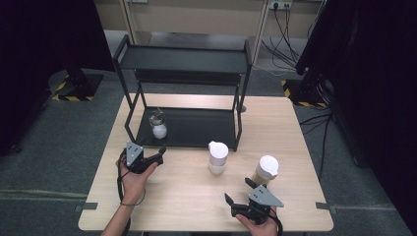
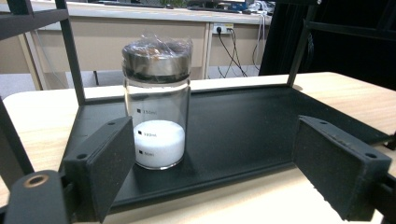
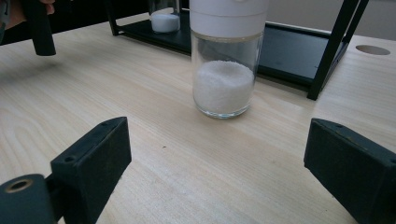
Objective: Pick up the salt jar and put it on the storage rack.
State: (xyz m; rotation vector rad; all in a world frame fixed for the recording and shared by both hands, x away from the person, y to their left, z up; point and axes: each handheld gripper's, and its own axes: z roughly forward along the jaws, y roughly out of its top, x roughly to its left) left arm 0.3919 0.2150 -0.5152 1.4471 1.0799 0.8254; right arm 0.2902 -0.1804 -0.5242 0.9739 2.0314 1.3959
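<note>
Three clear glass jars are on record here, each part-filled with white granules; we note the one with the dark metal lid under crinkled plastic film (image 2: 156, 100) standing upright on the bottom tray of the black metal two-tier rack (image 1: 196, 129), near that tray's left front corner; the rack sits at the far half of the pale wooden tabletop (image 1: 187, 196).

We see the left gripper (image 1: 156, 156) held just in front of the rack's left front edge, pointing toward the film-lidded jar; in the left gripper view its jaws are spread wide, the jar upright beyond them and close to the left jaw, no pad touching the glass; the jar's printed volume marks are too small for us to read.

A second glass jar with a white cap (image 1: 218, 157) stands on the tabletop just in front of the rack's right front leg; a third white-capped jar (image 1: 266, 169) stands further right and nearer the person, apart from the second.

We see the right gripper (image 1: 241, 191) low over the front edge of the tabletop, near the third jar; in the right gripper view its jaws are spread, bare wood between them; the second jar stands beyond them, well clear of both pads.
</note>
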